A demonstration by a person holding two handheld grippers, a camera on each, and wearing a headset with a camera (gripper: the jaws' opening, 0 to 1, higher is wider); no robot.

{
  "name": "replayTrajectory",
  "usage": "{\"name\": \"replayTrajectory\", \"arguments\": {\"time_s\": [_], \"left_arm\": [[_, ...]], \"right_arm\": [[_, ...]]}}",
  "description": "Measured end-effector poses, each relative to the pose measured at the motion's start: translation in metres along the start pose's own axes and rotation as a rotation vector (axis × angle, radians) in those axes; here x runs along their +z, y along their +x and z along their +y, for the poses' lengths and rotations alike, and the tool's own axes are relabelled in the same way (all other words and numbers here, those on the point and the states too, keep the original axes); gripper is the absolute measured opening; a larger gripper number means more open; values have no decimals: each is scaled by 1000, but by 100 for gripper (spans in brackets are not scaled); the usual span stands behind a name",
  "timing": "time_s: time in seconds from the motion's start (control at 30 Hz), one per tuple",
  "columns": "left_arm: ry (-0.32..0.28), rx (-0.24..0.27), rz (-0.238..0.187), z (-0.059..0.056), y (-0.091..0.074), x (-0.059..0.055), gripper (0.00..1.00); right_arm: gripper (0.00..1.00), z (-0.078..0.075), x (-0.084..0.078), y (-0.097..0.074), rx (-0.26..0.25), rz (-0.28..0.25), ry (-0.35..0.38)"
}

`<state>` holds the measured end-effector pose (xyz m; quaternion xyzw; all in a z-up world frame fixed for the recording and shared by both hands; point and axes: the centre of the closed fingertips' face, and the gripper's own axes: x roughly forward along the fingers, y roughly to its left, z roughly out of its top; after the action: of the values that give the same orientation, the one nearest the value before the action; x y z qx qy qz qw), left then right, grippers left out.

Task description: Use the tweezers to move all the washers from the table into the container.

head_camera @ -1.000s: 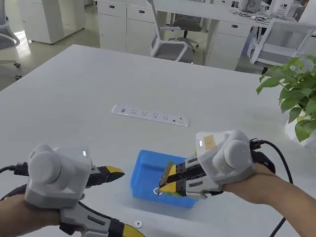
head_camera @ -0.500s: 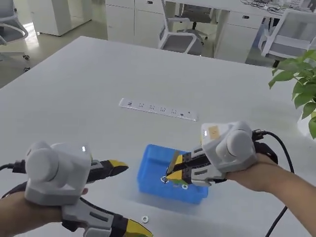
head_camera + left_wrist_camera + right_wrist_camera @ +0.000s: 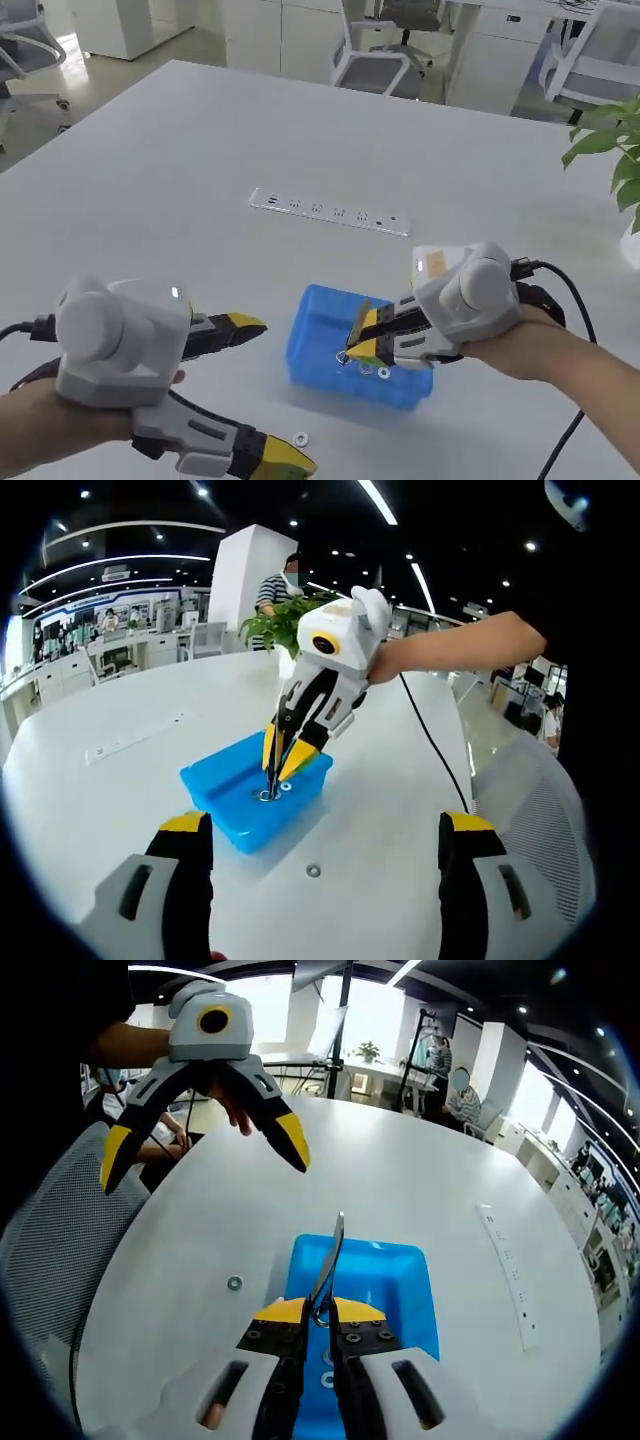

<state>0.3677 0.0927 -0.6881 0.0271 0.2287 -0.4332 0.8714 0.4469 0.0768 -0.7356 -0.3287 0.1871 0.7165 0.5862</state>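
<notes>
A blue container (image 3: 318,318) stands on the white table (image 3: 160,190). My right gripper (image 3: 362,336) is shut on metal tweezers (image 3: 352,338), which point down into the container. A washer (image 3: 265,796) sits at the tweezers' tip near the container floor; I cannot tell whether it is still pinched. Two more washers (image 3: 376,372) lie inside the container. One loose washer (image 3: 301,438) rests on the table in front of it, also visible as the loose washer (image 3: 234,1283). My left gripper (image 3: 262,393) hovers open and empty, left of the container.
A white power strip (image 3: 330,212) lies on the table beyond the container. A green plant (image 3: 615,140) stands at the right edge. Office chairs and desks stand past the table's far side. A cable (image 3: 575,300) trails from the right gripper.
The tweezers' tip with the washer has gone from the container's near wall to low inside it. The head camera has shifted. The left gripper has hardly moved.
</notes>
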Motion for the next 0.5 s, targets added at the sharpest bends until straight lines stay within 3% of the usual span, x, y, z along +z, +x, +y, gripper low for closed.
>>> {"name": "replayTrajectory", "arguments": {"time_s": [0.5], "left_arm": [[32, -4, 20, 1, 6, 2, 99]], "right_arm": [[9, -4, -17, 12, 14, 22, 10]]}}
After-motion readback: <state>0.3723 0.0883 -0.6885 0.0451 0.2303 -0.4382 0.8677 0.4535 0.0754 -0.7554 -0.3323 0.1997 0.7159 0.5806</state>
